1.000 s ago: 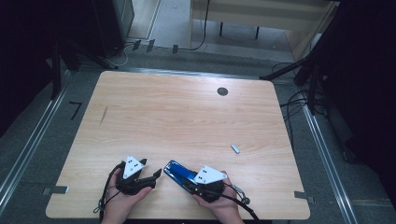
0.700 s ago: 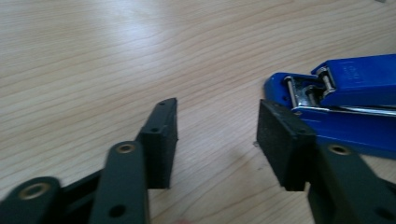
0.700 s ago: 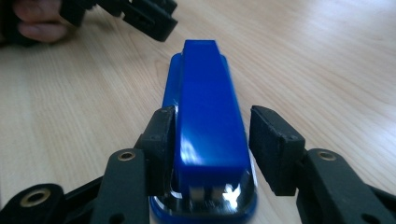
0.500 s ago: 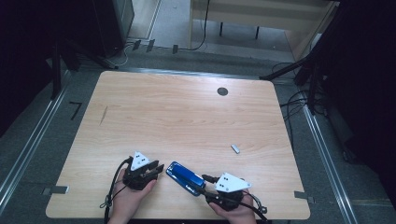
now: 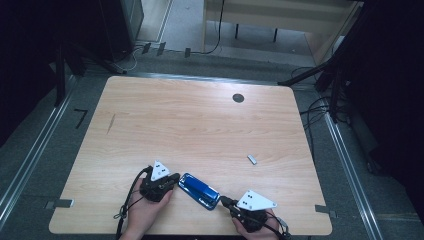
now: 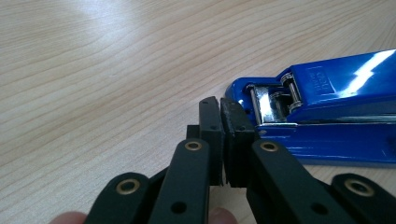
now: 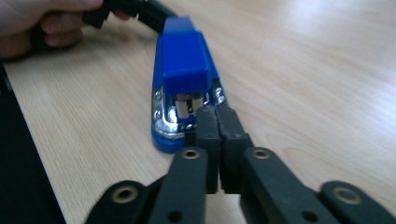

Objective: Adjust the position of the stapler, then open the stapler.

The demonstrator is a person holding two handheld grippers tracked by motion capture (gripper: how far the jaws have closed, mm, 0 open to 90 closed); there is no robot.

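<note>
Glossy blue metal stapler (image 5: 200,189) lies flat near front edge of light wood table (image 5: 200,125), between both grippers; left gripper (image 6: 220,109) jaws just closed, pressed together, empty, tips at hinge end; right gripper (image 7: 217,120) same, at opposite end; risk: shut tips shove, stapler skids or spins off edge.

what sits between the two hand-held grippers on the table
The blue stapler lies between the left hand-held gripper and the right hand-held gripper, one shut gripper at each end; the high view shows it.
</note>
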